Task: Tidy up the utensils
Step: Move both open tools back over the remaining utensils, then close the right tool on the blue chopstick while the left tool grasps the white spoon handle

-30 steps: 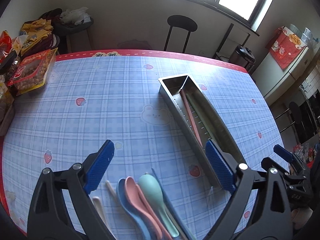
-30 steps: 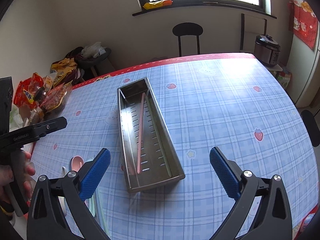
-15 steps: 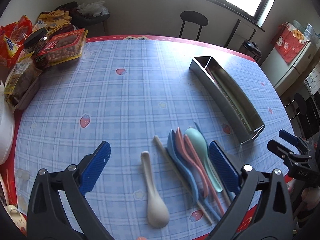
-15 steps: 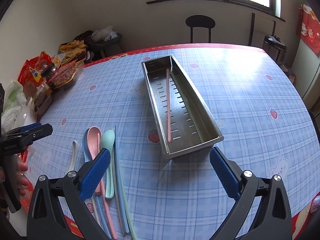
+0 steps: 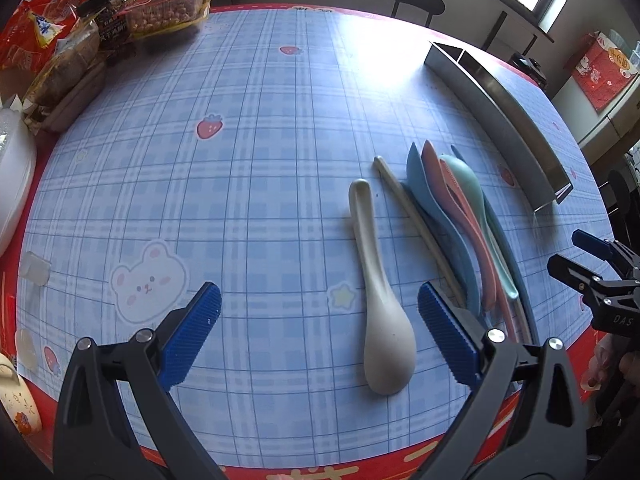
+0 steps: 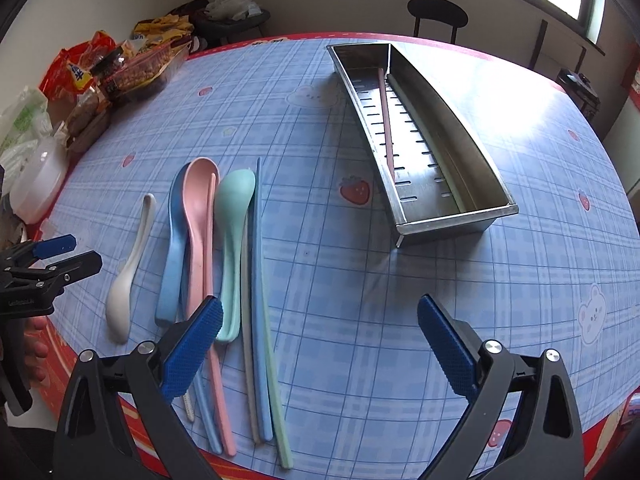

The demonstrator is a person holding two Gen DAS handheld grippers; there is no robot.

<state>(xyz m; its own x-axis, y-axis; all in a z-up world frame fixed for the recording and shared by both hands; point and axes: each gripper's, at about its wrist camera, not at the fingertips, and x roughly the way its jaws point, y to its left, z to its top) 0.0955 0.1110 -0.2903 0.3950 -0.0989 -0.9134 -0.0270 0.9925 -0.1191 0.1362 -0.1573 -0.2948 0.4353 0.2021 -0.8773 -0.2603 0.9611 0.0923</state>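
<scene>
A: Is any writing to be made out?

B: "DAS" is read in pale letters on the body of the right gripper (image 5: pixel 596 264) where it shows at the edge of the left wrist view. Print is seen on the snack bags (image 6: pixel 100 76) at the far left of the table, but it cannot be read. Large yellow characters are printed on the red border nearest the camera, cut off by the frame.

A: What surface and room are shown?

B: A blue plaid tablecloth (image 5: pixel 248 160) with strawberries, bears and stars is spread over a round table. A dark stool (image 6: pixel 438 10) is placed behind it, below a bright window, and a red hanging is seen at the far right.

A: Where are the utensils found?

B: A white spoon (image 5: pixel 380 292) is laid alone, just left of a packed row: blue spoon (image 6: pixel 174 240), pink spoon (image 6: pixel 198 220), green spoon (image 6: pixel 232 232) and several chopsticks (image 6: pixel 260 300), lying side by side near the table's front edge. One pink chopstick (image 6: pixel 386 116) is held in the steel tray (image 6: pixel 456 216), well apart to the right.

A: And the grippers?

B: The left gripper (image 5: pixel 319 330) is held low over the cloth, fingers spread wide, with the white spoon's bowl between them and ungripped. The right one is likewise spread and nothing is held in it; its left pad (image 6: pixel 194 340) overlaps the pink spoon's handle in view
</scene>
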